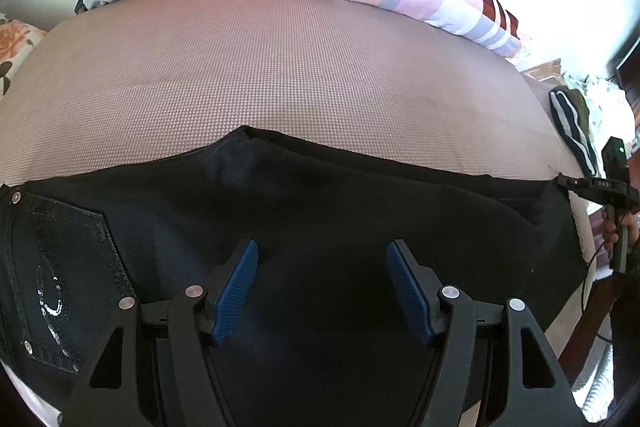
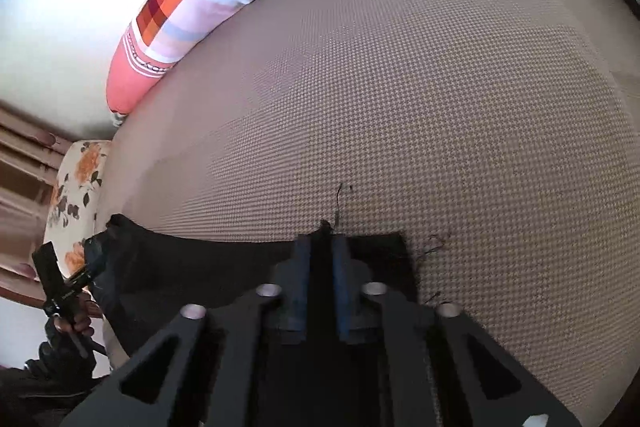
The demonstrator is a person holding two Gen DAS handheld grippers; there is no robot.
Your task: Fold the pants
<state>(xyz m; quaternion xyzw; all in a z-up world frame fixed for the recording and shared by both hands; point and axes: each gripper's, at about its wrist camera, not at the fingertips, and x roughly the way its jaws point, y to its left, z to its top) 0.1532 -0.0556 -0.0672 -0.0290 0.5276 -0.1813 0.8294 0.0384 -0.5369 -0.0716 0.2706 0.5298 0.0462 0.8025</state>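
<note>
Right now the black pants [image 1: 320,211] lie flat on the bed [image 1: 280,67], along its near edge, with their long axis running across your body: the back pocket [image 1: 60,267] with its sequin trim marks the waist end at your left, and the leg end reaches out to your right. Your right gripper [image 2: 320,259] sits at that leg end, jaws pressed together and pinching the hem, with a few loose threads beside them. Your left gripper [image 1: 322,291] hovers over the seat of the pants, just beside the pocket, jaws spread with only dark cloth beneath and nothing caught between them. So the right hand is the one placed to carry cloth, and the likely fold runs from the leg end toward the pocket.

What you cannot make out: the dark fabric swallows its own creases, so the number of layers in the pinch is unclear. The waistband beyond the pocket is cut off, and the near edge is hidden under the grippers.
</note>
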